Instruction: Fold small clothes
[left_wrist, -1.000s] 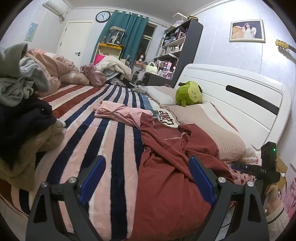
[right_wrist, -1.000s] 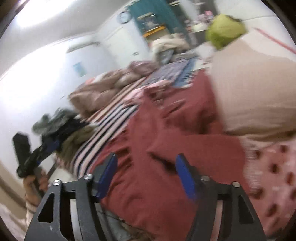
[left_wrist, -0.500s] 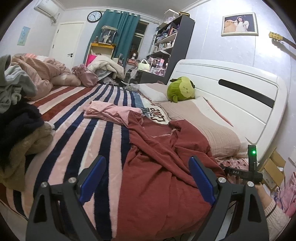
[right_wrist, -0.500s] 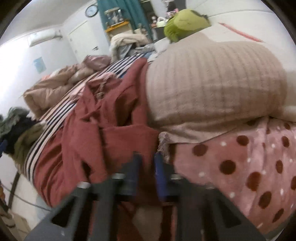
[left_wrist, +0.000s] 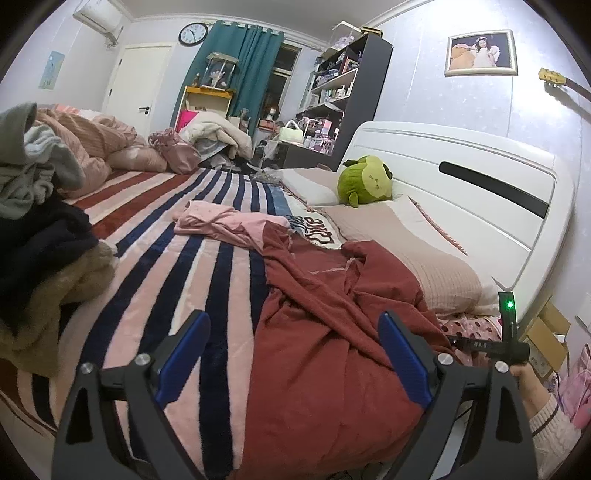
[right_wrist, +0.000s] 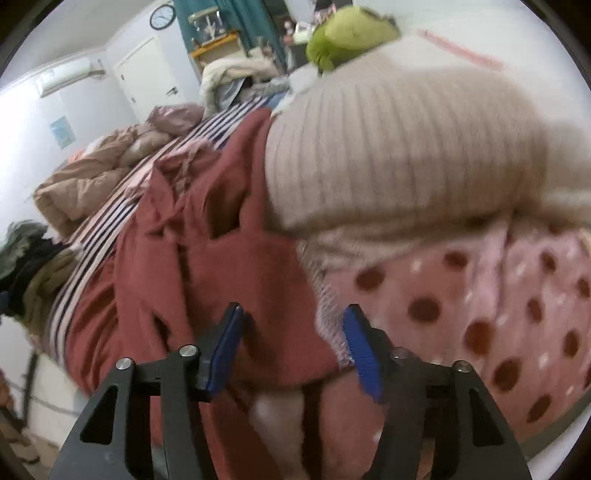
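Note:
A dark red garment (left_wrist: 325, 332) lies crumpled on the striped blanket (left_wrist: 207, 266) at the bed's near right side. My left gripper (left_wrist: 291, 358) is open and empty, hovering above its near edge. A pink garment (left_wrist: 229, 225) lies farther back. In the right wrist view my right gripper (right_wrist: 291, 343) is open with its jaws either side of the red garment's (right_wrist: 229, 266) edge, next to the polka-dot sheet (right_wrist: 480, 302). The right gripper's body also shows in the left wrist view (left_wrist: 491, 345).
A beige pillow (left_wrist: 410, 254) and green plush toy (left_wrist: 365, 181) lie by the white headboard (left_wrist: 480, 177). A heap of clothes (left_wrist: 37, 229) sits at the left. Pink bedding (left_wrist: 107, 144) is piled at the far end. Shelves (left_wrist: 343, 96) stand beyond.
My right gripper was shut half a second ago and its jaws are now open around the red garment's edge. The left gripper has stayed open, shifting only slightly.

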